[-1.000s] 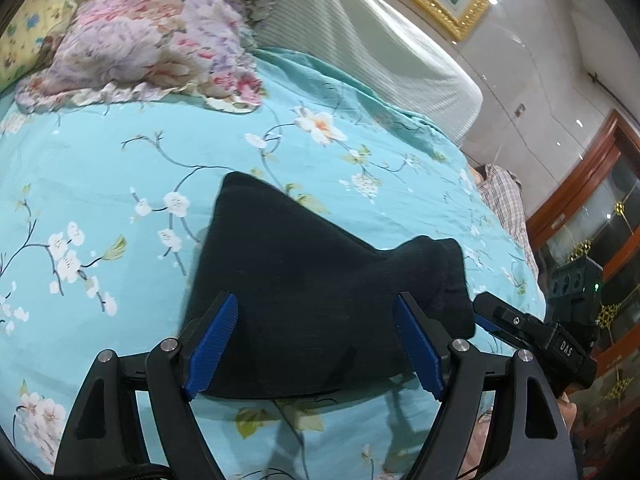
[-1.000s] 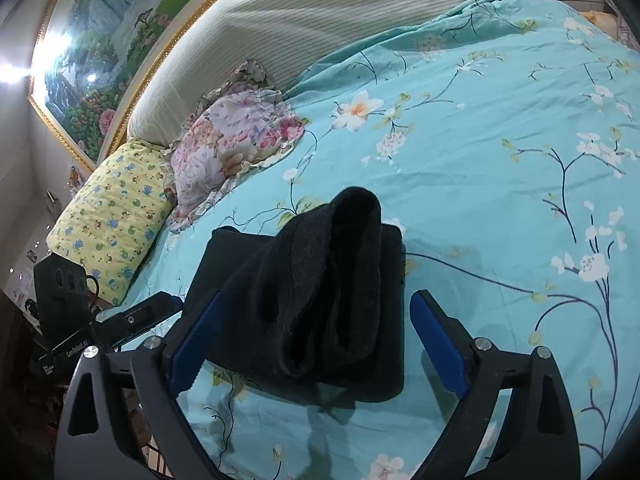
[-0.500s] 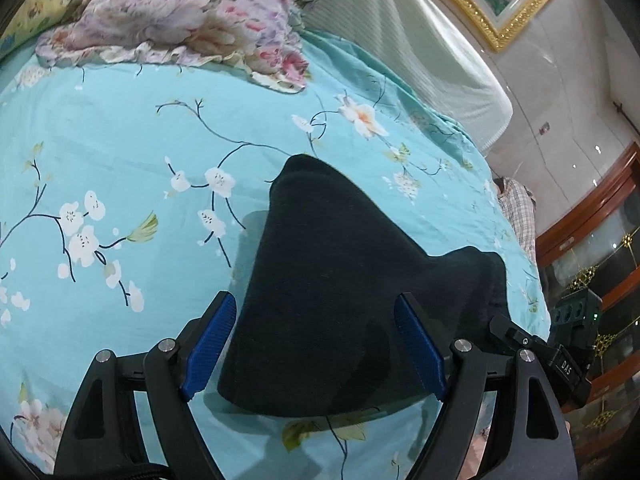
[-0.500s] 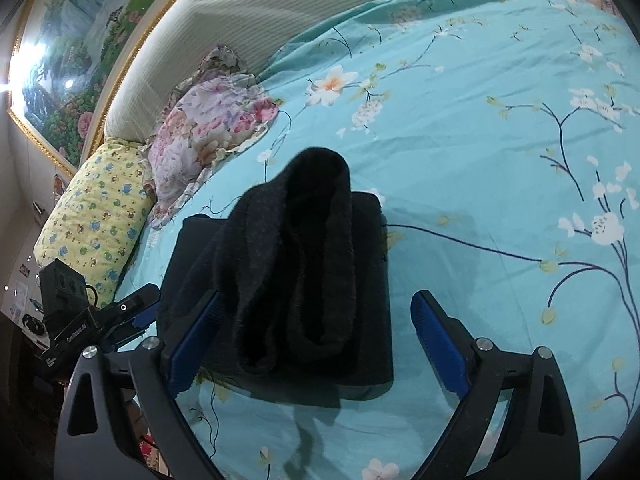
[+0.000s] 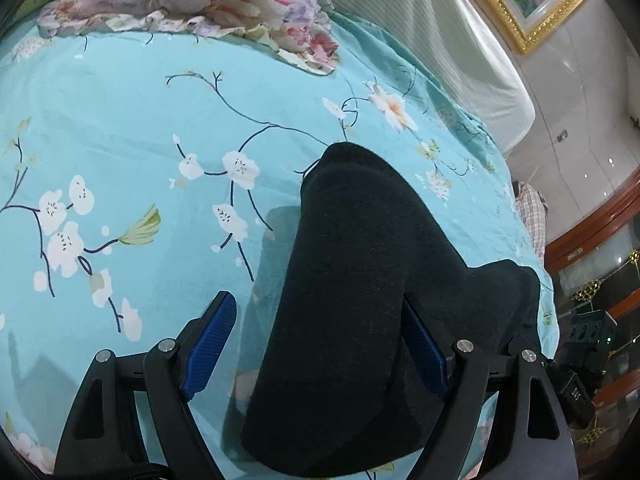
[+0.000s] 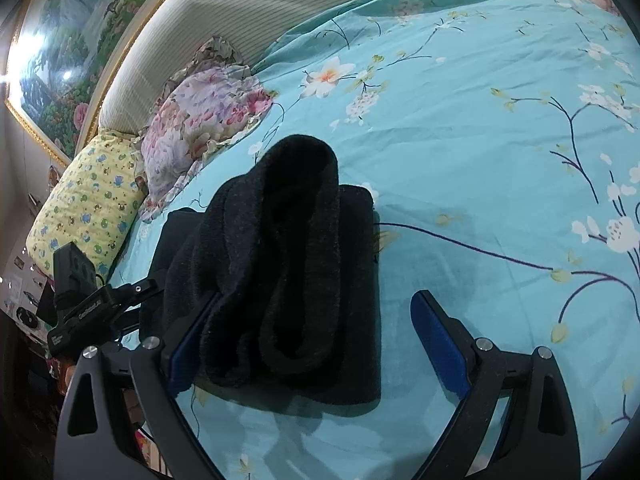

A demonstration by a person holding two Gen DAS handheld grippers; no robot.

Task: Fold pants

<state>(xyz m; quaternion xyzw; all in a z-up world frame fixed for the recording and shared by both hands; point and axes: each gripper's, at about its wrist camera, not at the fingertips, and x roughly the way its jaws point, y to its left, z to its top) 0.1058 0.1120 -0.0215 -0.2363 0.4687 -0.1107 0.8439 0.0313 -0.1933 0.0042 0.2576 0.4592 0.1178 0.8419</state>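
Note:
The black pants (image 5: 352,280) lie folded into a thick bundle on the turquoise floral bedspread (image 5: 120,140). My left gripper (image 5: 320,348) is open, its blue pads on either side of the bundle's near end; the cloth covers part of the right pad. In the right wrist view the pants (image 6: 288,272) show a rolled upper layer on a flat lower layer. My right gripper (image 6: 316,336) is open around the near edge, the left pad partly hidden by cloth. The left gripper's body (image 6: 92,304) shows at the left.
A pink floral pillow (image 6: 204,120) and a yellow patterned pillow (image 6: 84,204) lie at the head of the bed by the striped headboard (image 6: 248,12). A framed painting (image 6: 52,64) hangs above. A wooden cabinet (image 5: 600,240) stands beyond the bed's edge.
Both grippers have moved closer over the pants. The bundle now fills more of the left view and reaches between the left pads. Both stay open.

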